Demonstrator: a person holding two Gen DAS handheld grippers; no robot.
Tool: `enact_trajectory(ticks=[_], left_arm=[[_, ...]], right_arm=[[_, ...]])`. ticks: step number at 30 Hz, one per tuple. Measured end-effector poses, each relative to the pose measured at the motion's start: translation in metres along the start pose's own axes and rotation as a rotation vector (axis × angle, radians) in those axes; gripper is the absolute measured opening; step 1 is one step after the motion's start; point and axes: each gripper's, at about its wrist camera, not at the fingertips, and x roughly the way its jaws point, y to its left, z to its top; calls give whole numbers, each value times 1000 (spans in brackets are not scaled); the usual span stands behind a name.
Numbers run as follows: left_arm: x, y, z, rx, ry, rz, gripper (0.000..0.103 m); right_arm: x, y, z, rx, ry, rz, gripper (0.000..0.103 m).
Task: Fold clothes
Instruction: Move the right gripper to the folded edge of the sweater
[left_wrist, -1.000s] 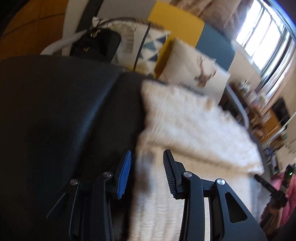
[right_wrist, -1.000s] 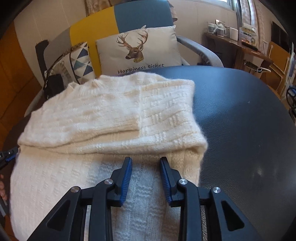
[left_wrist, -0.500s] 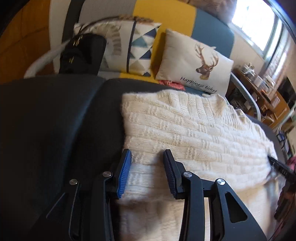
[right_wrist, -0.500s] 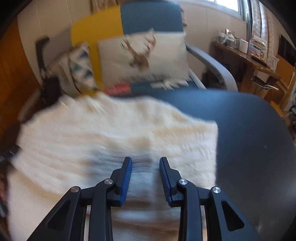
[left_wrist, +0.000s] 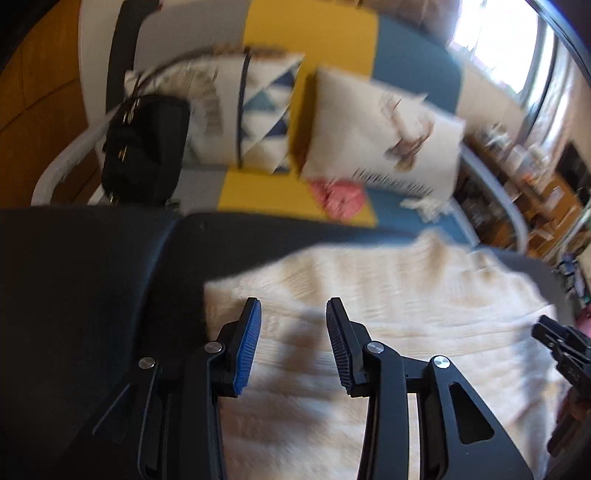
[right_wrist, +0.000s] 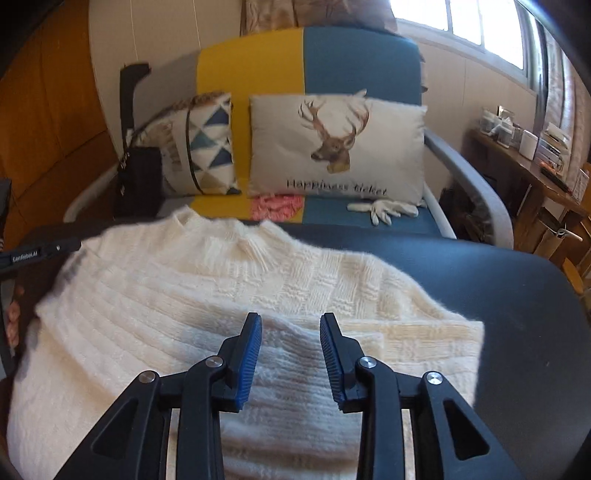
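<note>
Sweater (left_wrist: 388, 325), cream and knitted, lies flat on the dark worktop (left_wrist: 92, 295). In the left wrist view, which is blurred, it spreads ahead and to the right of the left gripper (left_wrist: 293, 343), whose jaws stand apart above the knit near its left edge with nothing between them; the right gripper (left_wrist: 561, 350) shows at the far right edge. In the right wrist view the sweater (right_wrist: 221, 295) runs away from the right gripper (right_wrist: 290, 354) toward its collar (right_wrist: 225, 229) by the sofa (right_wrist: 332, 66), one layer already folded across. This gripper's jaws are likewise parted and empty, over the folded edge nearest it. Both grippers look about equally near.
</note>
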Motion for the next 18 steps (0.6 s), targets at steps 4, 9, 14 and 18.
enact_trajectory(ticks=[4,9,14,18], left_arm=[[-3,3,-12,19,-50,-5,40],[-22,0,-2,13,-102,-16,40],[2,9,4,21,-14,63,40],[-4,13,2,13,-46,42,42]], right_arm=[[14,-14,-15,19,-24,-2,32],[-8,-26,-5,61,-28,7,32],[-10,-67,-6,156,14,-157,32],[-2,-91,-20,226,2,-158,33]])
